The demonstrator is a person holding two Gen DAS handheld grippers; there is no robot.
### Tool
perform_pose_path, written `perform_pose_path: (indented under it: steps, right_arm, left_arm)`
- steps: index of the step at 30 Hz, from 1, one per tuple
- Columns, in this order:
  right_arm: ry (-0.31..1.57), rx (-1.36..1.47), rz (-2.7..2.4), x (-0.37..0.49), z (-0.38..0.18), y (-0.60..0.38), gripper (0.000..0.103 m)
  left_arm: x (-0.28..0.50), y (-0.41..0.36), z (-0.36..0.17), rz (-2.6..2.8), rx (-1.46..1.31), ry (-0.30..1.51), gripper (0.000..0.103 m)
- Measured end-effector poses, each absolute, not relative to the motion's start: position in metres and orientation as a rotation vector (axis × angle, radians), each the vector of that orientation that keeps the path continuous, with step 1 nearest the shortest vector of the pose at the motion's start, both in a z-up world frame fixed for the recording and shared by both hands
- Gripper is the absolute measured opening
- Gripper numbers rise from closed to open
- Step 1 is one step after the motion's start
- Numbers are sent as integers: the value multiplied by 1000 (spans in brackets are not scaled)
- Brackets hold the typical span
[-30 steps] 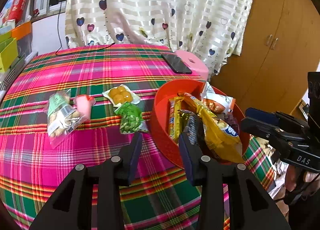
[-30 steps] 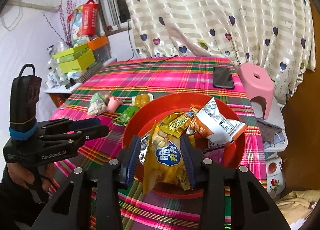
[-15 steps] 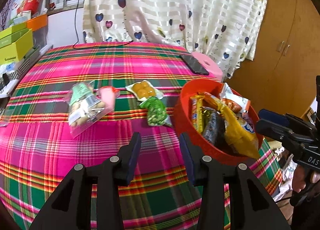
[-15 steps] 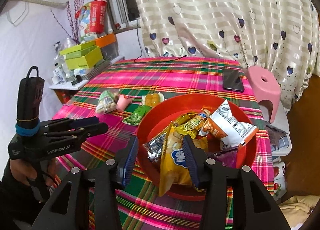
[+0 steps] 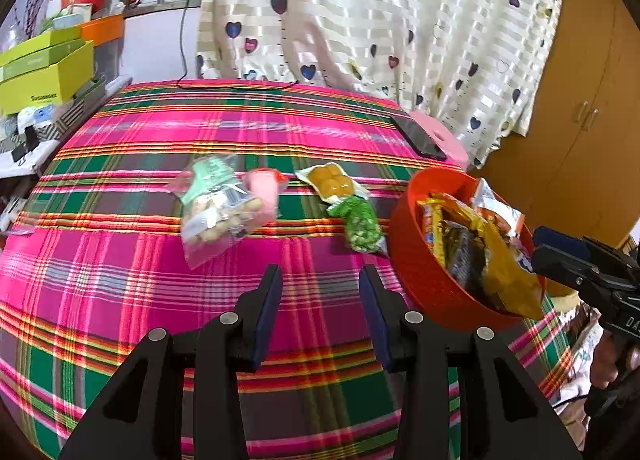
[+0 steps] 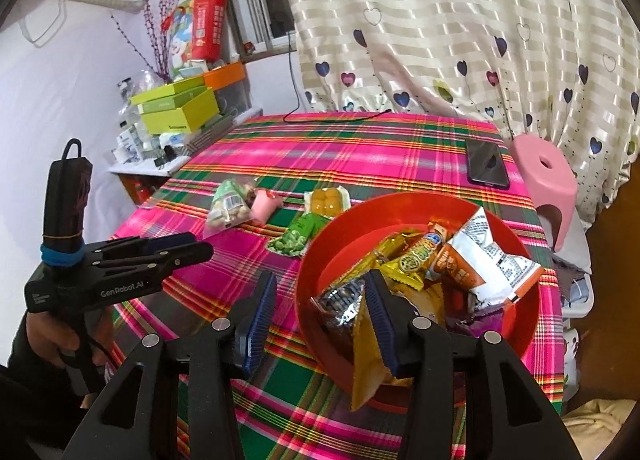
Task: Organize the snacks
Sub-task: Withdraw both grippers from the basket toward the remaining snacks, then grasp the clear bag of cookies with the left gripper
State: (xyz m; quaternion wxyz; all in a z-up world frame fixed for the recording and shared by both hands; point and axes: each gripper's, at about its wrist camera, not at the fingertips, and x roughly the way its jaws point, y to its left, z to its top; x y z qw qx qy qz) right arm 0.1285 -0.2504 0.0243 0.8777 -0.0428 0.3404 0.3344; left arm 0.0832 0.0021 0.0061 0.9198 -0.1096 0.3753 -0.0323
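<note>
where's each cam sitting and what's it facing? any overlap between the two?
Left wrist: on the left gripper, over bare plaid cloth, facing loose snacks; own open fingers show.
Right wrist: on the right gripper, open at the red bowl rim; left gripper and hand show.
Shared: bowl, green pea pack, phone.

Your left gripper [image 6: 188,250]: black angular frame, white "GenRobot.AI" lettering, silver screw heads, blue band round a tall black handle topped by a wire loop. Your right gripper [image 6: 320,302]: black arms, silver pivot screws, ribbed blue pads on the jaws. Dark sleeve at your left hand [image 6: 48,334].
</note>
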Motion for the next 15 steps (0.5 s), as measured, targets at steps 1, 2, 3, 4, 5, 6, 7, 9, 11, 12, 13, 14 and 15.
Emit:
perform_pose_path:
  steps: [1,2,3,4,5,6,7,9,11,12,13,14,15]
  right_arm:
    - [711,-91,700,129,24,-248,44]
    - [713,-92,702,129,24,-247,44]
    - [714,-94,704,129,24,-245,44]
    - [715,-97,706,130,24,-243,44]
    - [716,-99,708,130,24,-241,44]
    - [717,-103,712,130,24,-238,44]
    - [718,-107,714,131,24,-236,44]
    - [720,-112,717,132,24,-231,44]
    - [720,-116,723,133,24,-226,44]
    - [720,-120,726,133,24,-223,44]
    - [721,-123,728,134,23,-221,44]
    - [722,-125,731,134,23,-218,44]
    - [723,-127,734,135,23,-216,44]
  left_arm:
    - [83,5,6,-59,-230,770,41]
    - [83,9,5,-51,-235,769,41]
    - [83,12,5,-43,-239,769,41]
    - [83,15,5,-37,-241,768,41]
    - [84,19,4,-29,-245,767,41]
    - [84,21,4,-23,-249,766,41]
    - [84,25,3,-14,-252,765,41]
    - [85,32,2,9,-259,767,41]
    - [88,40,1,32,-277,772,41]
    - [88,43,1,37,-284,773,41]
    - [90,47,1,44,-292,773,41]
    - [92,50,1,50,-300,771,41]
    - [92,52,1,57,-306,768,45]
